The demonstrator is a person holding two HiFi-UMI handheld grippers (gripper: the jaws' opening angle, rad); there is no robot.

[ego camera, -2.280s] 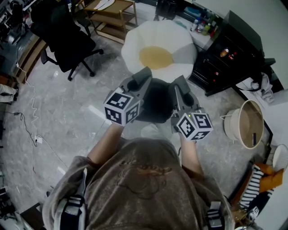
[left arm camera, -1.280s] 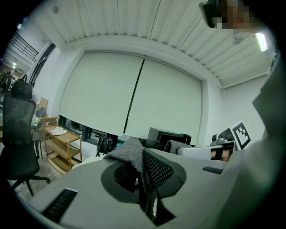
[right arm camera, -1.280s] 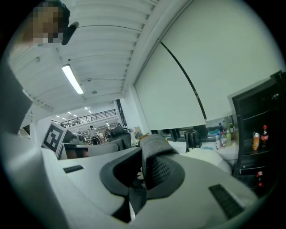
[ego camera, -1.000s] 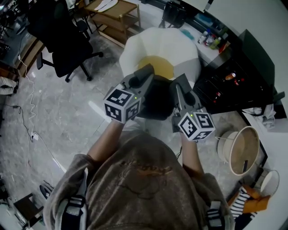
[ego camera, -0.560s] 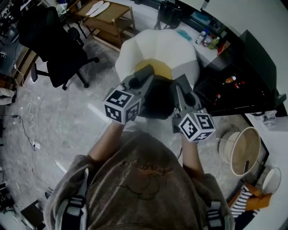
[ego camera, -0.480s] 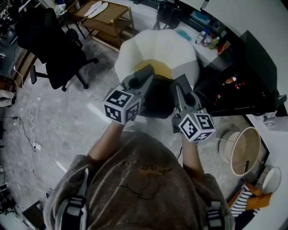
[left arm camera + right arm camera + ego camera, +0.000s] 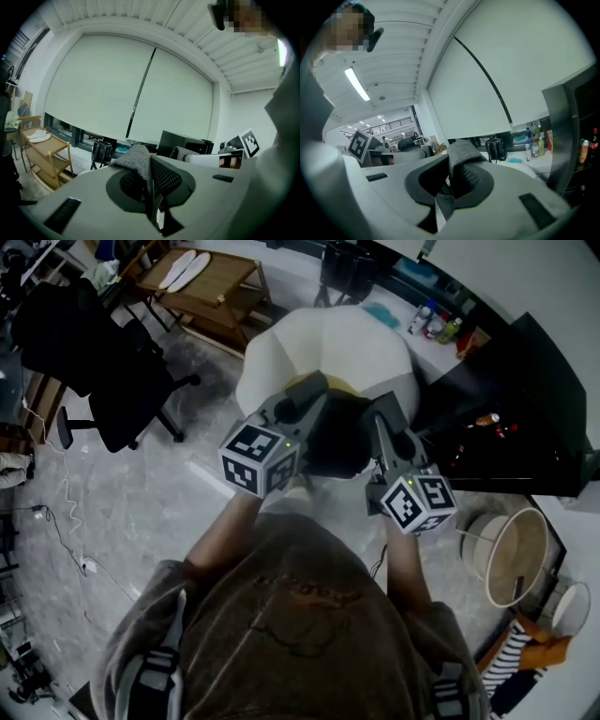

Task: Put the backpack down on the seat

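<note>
The black backpack (image 7: 336, 442) hangs between my two grippers, over the front of a white egg-shaped seat (image 7: 314, 343) whose yellow centre it nearly covers. My left gripper (image 7: 314, 390) is shut on a grey padded strap (image 7: 136, 161), which stands up between its jaws in the left gripper view. On the other side, the right gripper (image 7: 386, 411) is shut on another grey strap (image 7: 461, 161). I cannot tell whether the bag's bottom touches the seat. Both grippers point upward, toward the ceiling and the window blinds.
A black office chair (image 7: 103, 362) stands at the left on the marble floor. A wooden cart (image 7: 202, 287) is behind the seat, a black cabinet (image 7: 511, 399) to its right with bottles (image 7: 441, 324) beyond. A round basket (image 7: 514, 554) sits at the lower right.
The person has stepped closer to the white seat. The backpack, held in both grippers throughout, now hangs over the seat's yellow centre instead of in front of it.
</note>
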